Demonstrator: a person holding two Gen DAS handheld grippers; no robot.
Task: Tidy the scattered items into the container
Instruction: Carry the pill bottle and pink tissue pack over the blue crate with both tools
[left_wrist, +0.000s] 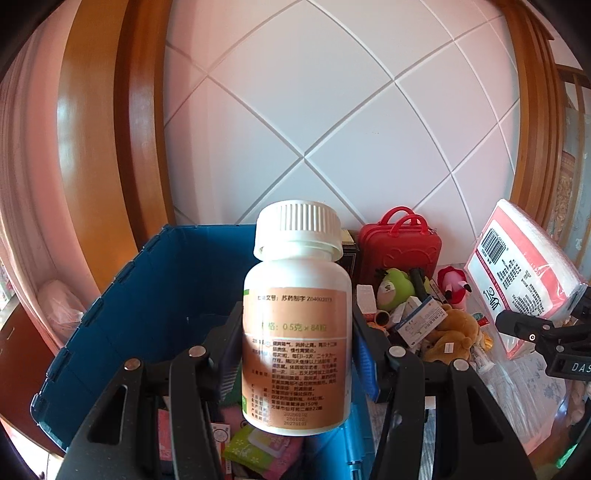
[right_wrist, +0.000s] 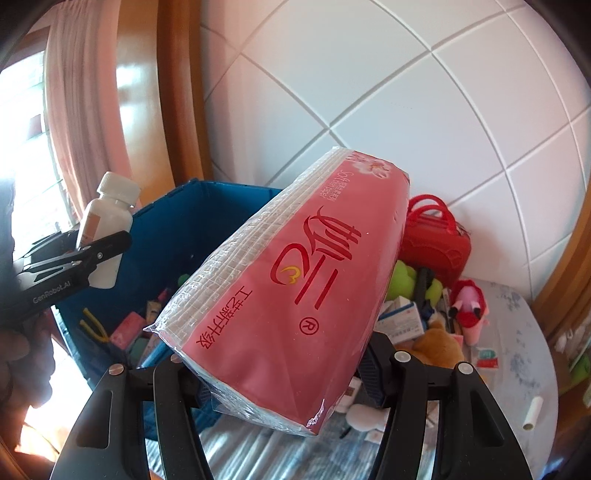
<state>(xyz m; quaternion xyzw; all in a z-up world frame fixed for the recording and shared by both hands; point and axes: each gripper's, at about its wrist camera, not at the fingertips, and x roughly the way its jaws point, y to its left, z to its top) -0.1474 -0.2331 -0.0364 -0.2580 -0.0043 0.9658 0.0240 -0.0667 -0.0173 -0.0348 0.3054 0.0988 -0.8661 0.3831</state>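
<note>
Above the blue bin (left_wrist: 122, 306), left tongs (left_wrist: 295, 354) clamped on a white pill bottle (left_wrist: 295, 332), right tongs (right_wrist: 284, 373) around a pink tissue pack (right_wrist: 295, 288).

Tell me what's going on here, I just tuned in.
A person is tidying clutter into a blue bin. The left gripper is shut on a white pill bottle, held upright over the bin. The right gripper is shut on a pink tissue pack, raised beside the bin. Plush toys, medicine boxes and a red case remain on the table.

White bottle (left_wrist: 295, 314), pink tissue pack (right_wrist: 295, 295), blue bin (left_wrist: 147, 295).
</note>
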